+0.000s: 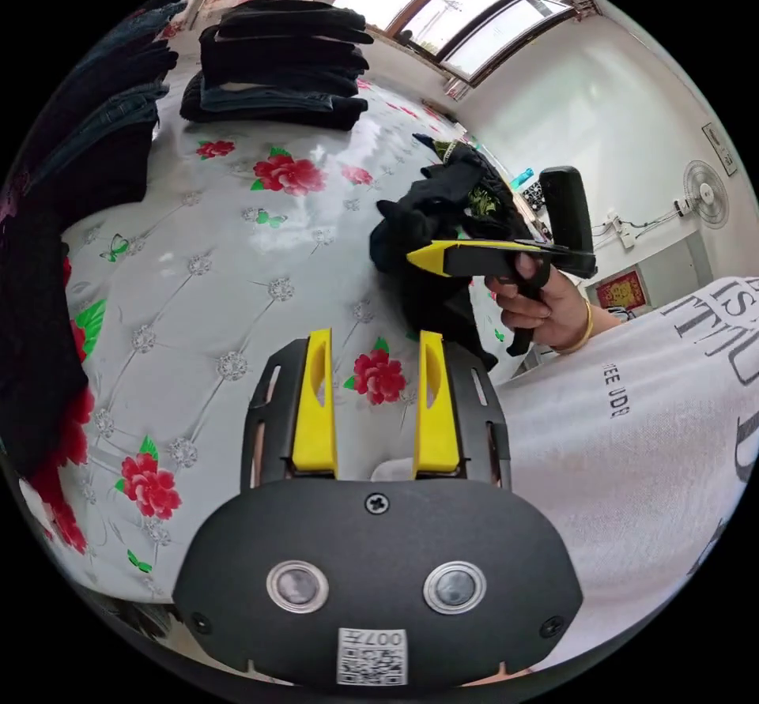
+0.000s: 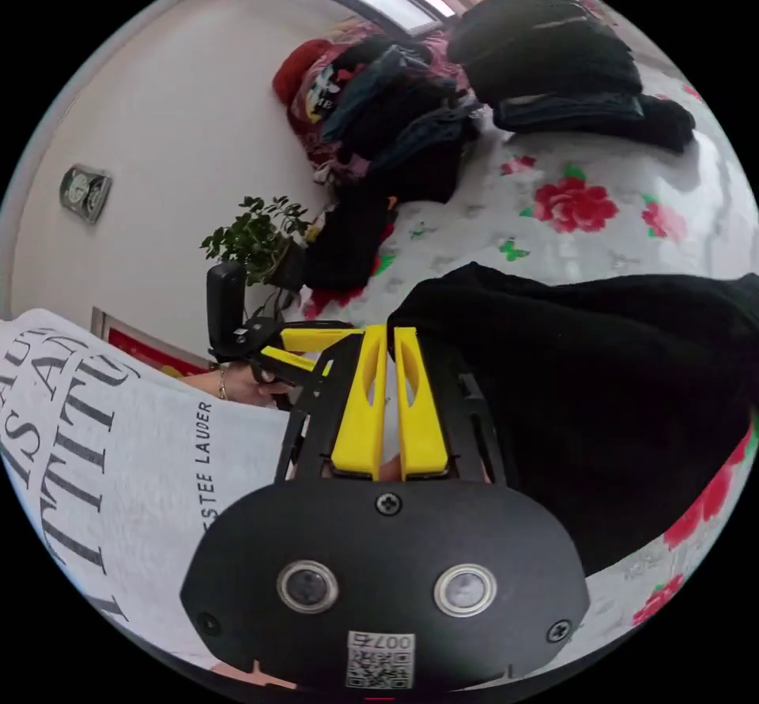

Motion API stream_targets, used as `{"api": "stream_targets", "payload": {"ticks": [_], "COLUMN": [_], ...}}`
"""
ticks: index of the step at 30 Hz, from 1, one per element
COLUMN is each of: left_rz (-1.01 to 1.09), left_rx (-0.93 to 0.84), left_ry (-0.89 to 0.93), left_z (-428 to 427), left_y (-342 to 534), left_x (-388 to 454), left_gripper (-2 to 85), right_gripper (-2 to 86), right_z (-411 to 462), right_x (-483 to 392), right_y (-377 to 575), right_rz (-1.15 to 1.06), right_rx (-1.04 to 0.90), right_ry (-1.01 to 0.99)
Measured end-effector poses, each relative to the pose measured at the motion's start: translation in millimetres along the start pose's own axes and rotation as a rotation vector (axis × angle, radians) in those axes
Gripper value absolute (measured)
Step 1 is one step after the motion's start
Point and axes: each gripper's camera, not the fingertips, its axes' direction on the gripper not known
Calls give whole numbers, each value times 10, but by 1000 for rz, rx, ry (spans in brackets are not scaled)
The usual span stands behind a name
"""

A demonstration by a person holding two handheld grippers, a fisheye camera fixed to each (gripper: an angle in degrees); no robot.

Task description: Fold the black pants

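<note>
1. Bright room with a big window; quilted bed cover [image 1: 237, 261] printed with red flowers, stacks of folded dark clothes [image 1: 277, 64] along its far side, a potted plant [image 2: 261, 242] by the wall.
2. Black pants [image 2: 601, 388] bunched on the cover near the person's white shirt [image 1: 632, 435], one end lifted.
3. Right gripper [image 2: 391, 333]: jaws pressed together at the pants' edge, apparently pinching cloth.
4. Left gripper [image 1: 370, 340]: jaws spread apart, empty, hovering above bare cover, clear of the pants.
5. Step in hand, judging by the bunched cloth: picking up and spreading out, no fold made yet.
6. Next move calls for closing the free gripper on another corner, then pulling the fabric flat.
</note>
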Motion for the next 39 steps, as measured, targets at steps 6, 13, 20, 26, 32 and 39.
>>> {"api": "stream_targets", "payload": {"ticks": [6,13,20,26,32,39], "left_rz": [-188,-463,-396,-309,-316,-18], "left_rx": [4,52,-84,-205,41,217], "left_ry": [-246,-265,-236,-367,-363,-677], "left_z": [-485,-884,-282,-166,-921,-1965], "left_y": [659,1461,1295,992,553,253], "left_x": [-465,-1125,-1158,-1167,-1136,-290], "left_gripper": [149,137,112,24,1,2], "right_gripper": [33,63,89,91,38,12], "right_z": [380,-170,-953,-1388,-1558,-3528], "right_x": [-726,-113,437,1113,1101,25], "right_y": [-221,280,240,55,-64,600], "right_rz": [-177,160,345,570,530,341], "right_rx": [-140,-69,-11,22,-96,508], "right_ry": [-63,270,600,660,728,357]}}
